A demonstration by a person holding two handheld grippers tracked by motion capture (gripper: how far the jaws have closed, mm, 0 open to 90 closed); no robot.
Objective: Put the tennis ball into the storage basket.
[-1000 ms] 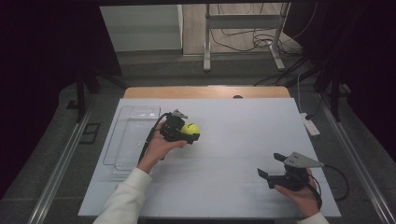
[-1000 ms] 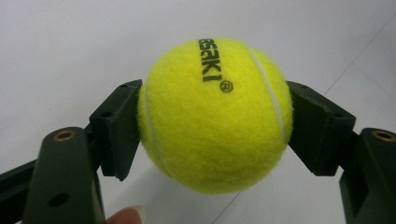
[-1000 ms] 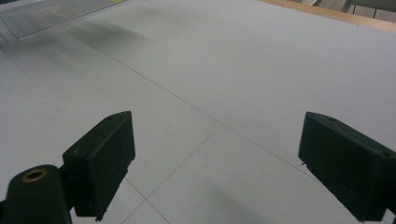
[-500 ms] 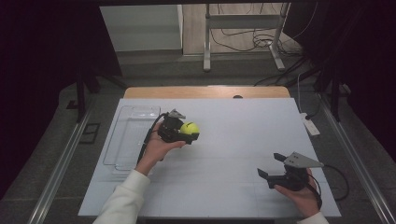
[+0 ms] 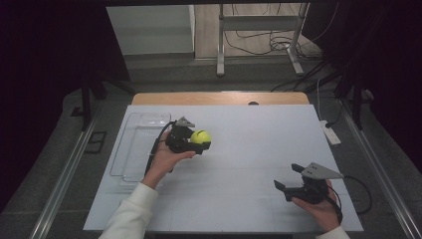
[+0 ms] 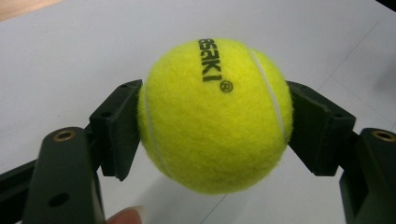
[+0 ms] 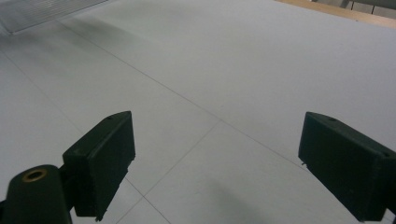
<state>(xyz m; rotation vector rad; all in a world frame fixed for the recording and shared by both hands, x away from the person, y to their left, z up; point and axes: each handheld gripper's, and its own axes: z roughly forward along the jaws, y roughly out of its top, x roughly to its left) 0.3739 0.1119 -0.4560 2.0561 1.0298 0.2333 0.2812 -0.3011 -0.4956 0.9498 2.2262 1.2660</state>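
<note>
The yellow tennis ball (image 6: 215,114) sits clamped between the two black jaws of the left tongs (image 5: 195,141), one pad pressed on each flank, with black lettering and a white seam showing on the felt. In the high view the ball (image 5: 200,136) pokes out past the tips of those tongs, lifted off the white surface (image 5: 239,129) in the person's left hand (image 5: 166,158). A fingertip (image 6: 125,217) shows at the bottom edge of the left gripper view, under the ball.

Just beside the left tongs, on the side away from the right tongs, lies a clear plastic tray (image 5: 137,144) flat on the surface; a black cable (image 5: 155,149) trails from the tongs across its near edge. Between the ball and the tray nothing stands.

Well apart, toward the near right part of the surface, the right tongs (image 5: 288,179) rest in the right hand (image 5: 318,209), jaws spread wide with only bare white surface (image 7: 224,84) between them. A corner of the clear tray (image 7: 42,11) shows far ahead of those jaws. Off the surface's right edge lies a white power strip (image 5: 331,135), and beyond the far wooden edge stands a metal frame (image 5: 259,40) with cables on the floor.
</note>
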